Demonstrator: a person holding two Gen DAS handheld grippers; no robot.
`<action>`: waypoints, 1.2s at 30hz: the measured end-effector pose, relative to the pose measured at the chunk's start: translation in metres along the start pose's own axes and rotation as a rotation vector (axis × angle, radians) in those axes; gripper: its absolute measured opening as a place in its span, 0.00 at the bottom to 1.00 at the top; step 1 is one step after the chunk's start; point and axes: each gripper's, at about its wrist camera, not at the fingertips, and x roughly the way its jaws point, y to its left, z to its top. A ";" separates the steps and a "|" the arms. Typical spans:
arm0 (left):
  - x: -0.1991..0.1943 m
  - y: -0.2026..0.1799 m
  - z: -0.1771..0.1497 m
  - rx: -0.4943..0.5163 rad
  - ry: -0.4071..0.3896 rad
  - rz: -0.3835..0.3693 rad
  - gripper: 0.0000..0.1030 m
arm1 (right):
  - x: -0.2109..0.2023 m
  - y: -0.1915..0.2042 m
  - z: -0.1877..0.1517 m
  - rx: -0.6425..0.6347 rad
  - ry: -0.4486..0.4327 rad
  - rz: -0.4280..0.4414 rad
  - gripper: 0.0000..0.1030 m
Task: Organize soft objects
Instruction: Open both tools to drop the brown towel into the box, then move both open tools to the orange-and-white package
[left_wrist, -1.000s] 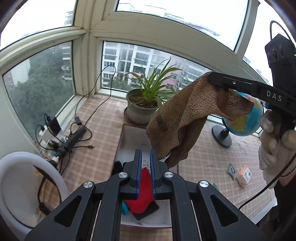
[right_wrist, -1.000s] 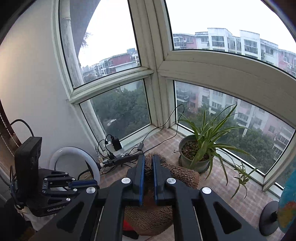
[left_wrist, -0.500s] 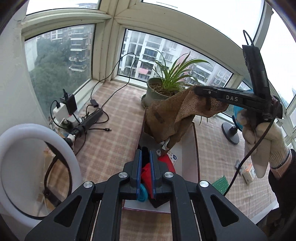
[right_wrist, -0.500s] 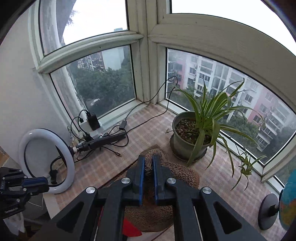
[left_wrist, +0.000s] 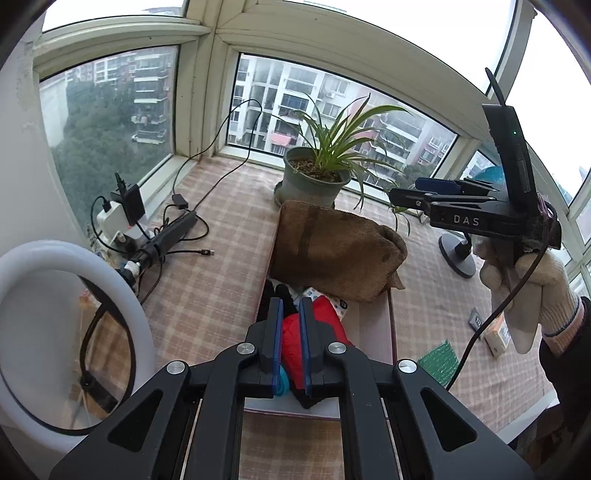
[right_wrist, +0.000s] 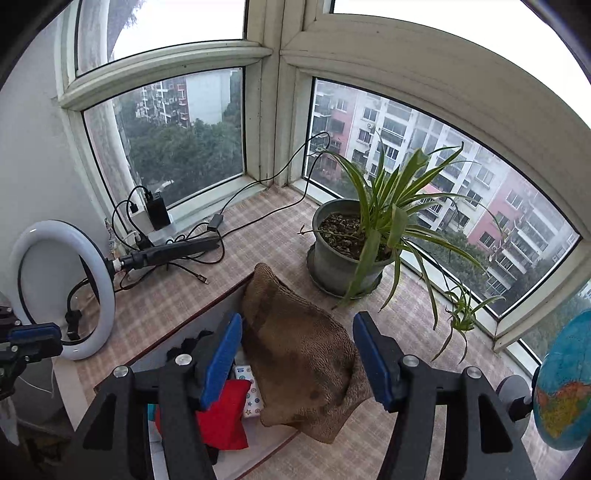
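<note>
Over the shallow box (right_wrist: 207, 306) our right claw (right_wrist: 297, 360) has just been opening, dropping the brown towel (right_wrist: 295, 354) inside, while our left claw (left_wrist: 287, 343) stays closed and empty.

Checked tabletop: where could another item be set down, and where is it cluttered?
Bare checked cloth lies between the cable tangle and the box's left wall, and also in front of the plant pot, right of the brown towel. It is crowded inside the box, along the window by the chargers, and around the ring light.
</note>
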 end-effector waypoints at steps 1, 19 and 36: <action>0.001 -0.002 -0.001 0.002 0.000 -0.001 0.07 | -0.005 -0.003 -0.004 0.009 -0.005 0.007 0.57; 0.030 -0.068 -0.025 0.112 0.057 -0.058 0.08 | -0.137 -0.101 -0.148 0.301 -0.143 -0.054 0.62; 0.085 -0.203 -0.068 0.328 0.194 -0.222 0.38 | -0.247 -0.204 -0.331 0.678 -0.185 -0.268 0.67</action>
